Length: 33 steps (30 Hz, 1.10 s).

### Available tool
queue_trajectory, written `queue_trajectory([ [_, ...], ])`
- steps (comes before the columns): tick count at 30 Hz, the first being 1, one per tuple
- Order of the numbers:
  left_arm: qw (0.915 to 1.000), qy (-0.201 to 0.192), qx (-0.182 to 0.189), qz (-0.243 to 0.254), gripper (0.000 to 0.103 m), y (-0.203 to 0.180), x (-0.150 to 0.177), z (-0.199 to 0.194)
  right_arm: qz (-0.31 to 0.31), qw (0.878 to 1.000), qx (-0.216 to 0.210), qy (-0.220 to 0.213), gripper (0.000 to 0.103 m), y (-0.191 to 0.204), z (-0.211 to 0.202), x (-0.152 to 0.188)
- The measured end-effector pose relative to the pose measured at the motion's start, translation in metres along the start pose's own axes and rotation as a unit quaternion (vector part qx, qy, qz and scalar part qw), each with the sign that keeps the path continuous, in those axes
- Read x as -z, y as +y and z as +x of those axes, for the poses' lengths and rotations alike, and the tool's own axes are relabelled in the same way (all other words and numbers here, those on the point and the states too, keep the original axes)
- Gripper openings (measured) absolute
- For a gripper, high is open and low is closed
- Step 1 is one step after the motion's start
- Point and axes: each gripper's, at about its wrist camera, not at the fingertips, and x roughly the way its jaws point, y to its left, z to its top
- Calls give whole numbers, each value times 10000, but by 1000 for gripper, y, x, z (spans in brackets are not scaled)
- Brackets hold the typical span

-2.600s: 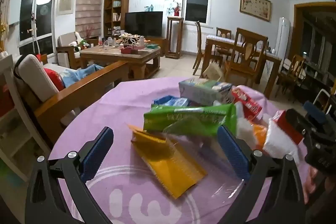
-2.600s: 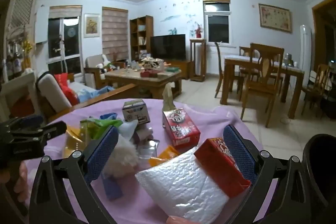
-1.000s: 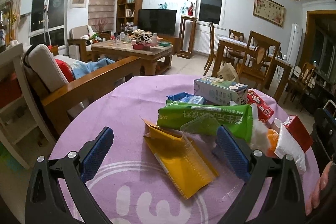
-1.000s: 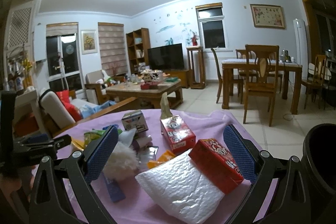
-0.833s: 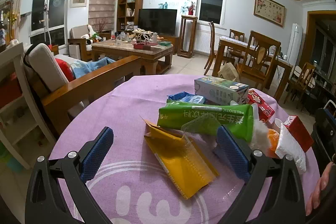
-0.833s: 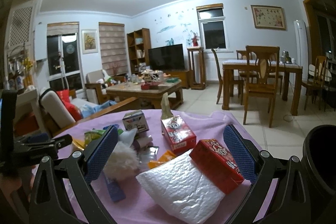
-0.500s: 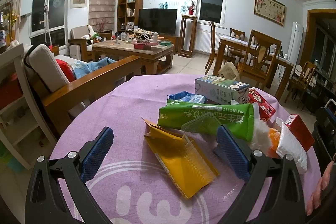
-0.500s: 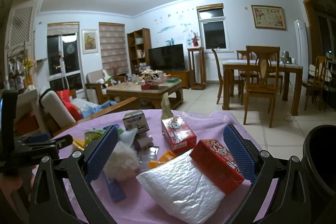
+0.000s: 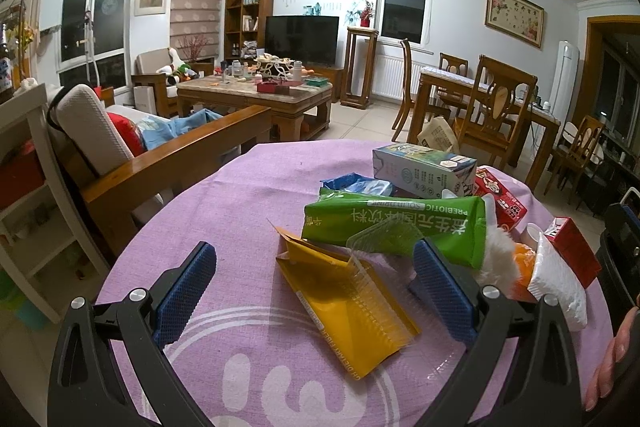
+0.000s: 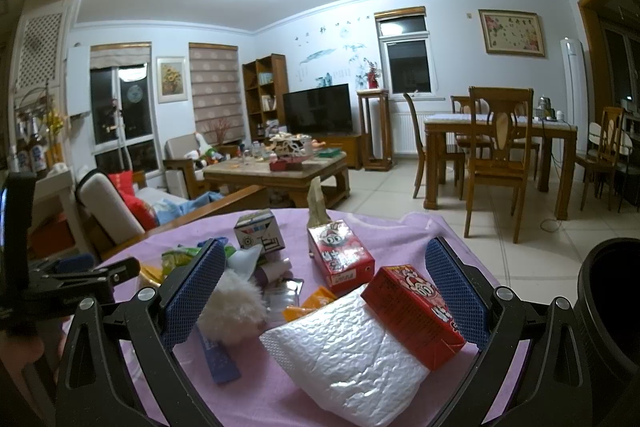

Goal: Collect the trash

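Green pouch (image 9: pixel 394 227) reading "PREBIOTIC", yellow packet (image 9: pixel 352 301) reading "DIETARY FIBER"

Both wrist views—same littered table (image 9: pixel 224 211)

The green pouch (image 9: pixel 394 227) is lying over the blue wrapper (image 9: pixel 354 185), covering most of it, and a clear plastic tray (image 9: pixel 378 267) is veiling part of the yellow packet (image 9: pixel 348 301). The black bin (image 10: pixel 612 307) is running off the right edge of the right wrist view, so its full shape cannot be told. The left gripper's (image 9: pixel 314 297) handles are passing out of the bottom edge. Small items on the far coffee table (image 9: pixel 256 93) are showing too small to identify.
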Motion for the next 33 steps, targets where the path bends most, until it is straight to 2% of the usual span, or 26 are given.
queue_trajectory([
  [9,10000,3,-4,-7,98,0,0,0,6,10000,-29,9,99,1,0,1],
  [14,9996,2,187,-189,98,10,1,-5,173,9996,-68,189,99,0,8,1],
  [18,9948,366,816,-491,98,31,2,-2,463,9951,-320,816,99,-12,26,2],
  [19,9926,470,1045,-411,98,37,2,-3,318,9943,-292,973,99,-14,30,-1],
  [22,9914,490,1210,23,98,50,1,-10,220,9894,-670,1266,99,-19,45,-28],
  [24,9887,542,1380,230,98,58,-3,-10,202,9827,-948,1580,99,-15,61,-53],
  [28,9814,769,1691,490,98,65,-13,0,211,9601,-1501,2352,99,11,111,-93],
  [31,9757,1060,1891,316,98,66,-13,10,-93,9530,-1489,2636,98,37,148,-101],
  [33,9694,1251,2106,172,98,65,-10,14,-223,9416,-1474,3018,97,54,180,-99],
])
